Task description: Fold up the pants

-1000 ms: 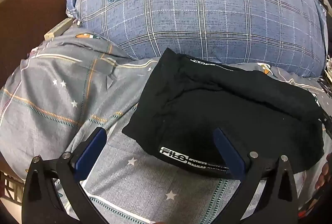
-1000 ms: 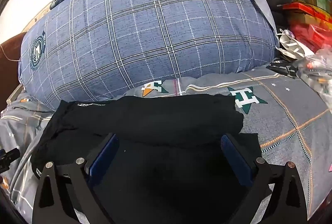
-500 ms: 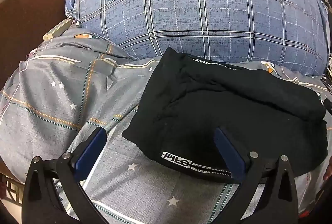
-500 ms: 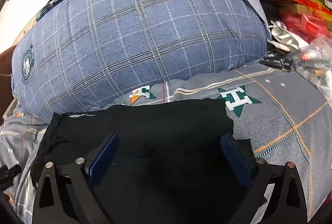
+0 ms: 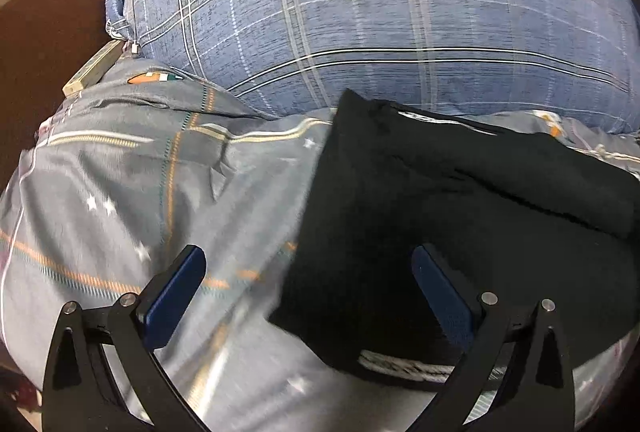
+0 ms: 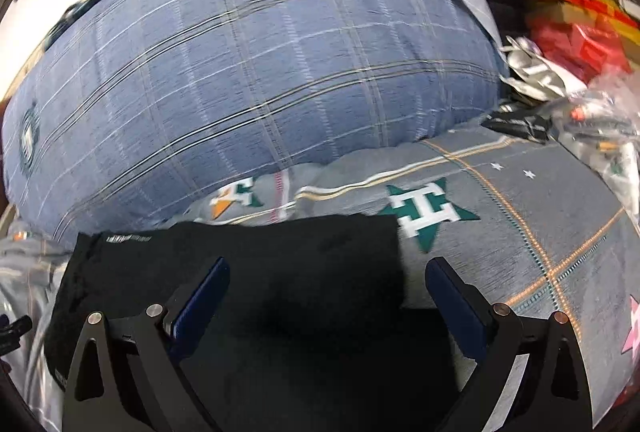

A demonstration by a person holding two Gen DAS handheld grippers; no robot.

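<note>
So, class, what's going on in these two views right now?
A person holds a two-finger tool in each hand over black pants lying folded on a grey star-print bedsheet, in front of a blue plaid pillow. The left tool and right tool both stand open, gripping nothing.

The bulky blue pillow (image 6: pixel 256 72) blocks passage beyond the pants (image 6: pixel 240 272); open bedspread (image 5: pixel 120 192) lies left.

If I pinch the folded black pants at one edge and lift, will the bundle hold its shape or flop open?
The folded black fabric pants would probably flop: the layers look soft and creased, with nothing stiff showing. The top fold lies loose, so it may slide off. On the soft grey star-print bedsheet, a push would likely bunch them.
</note>
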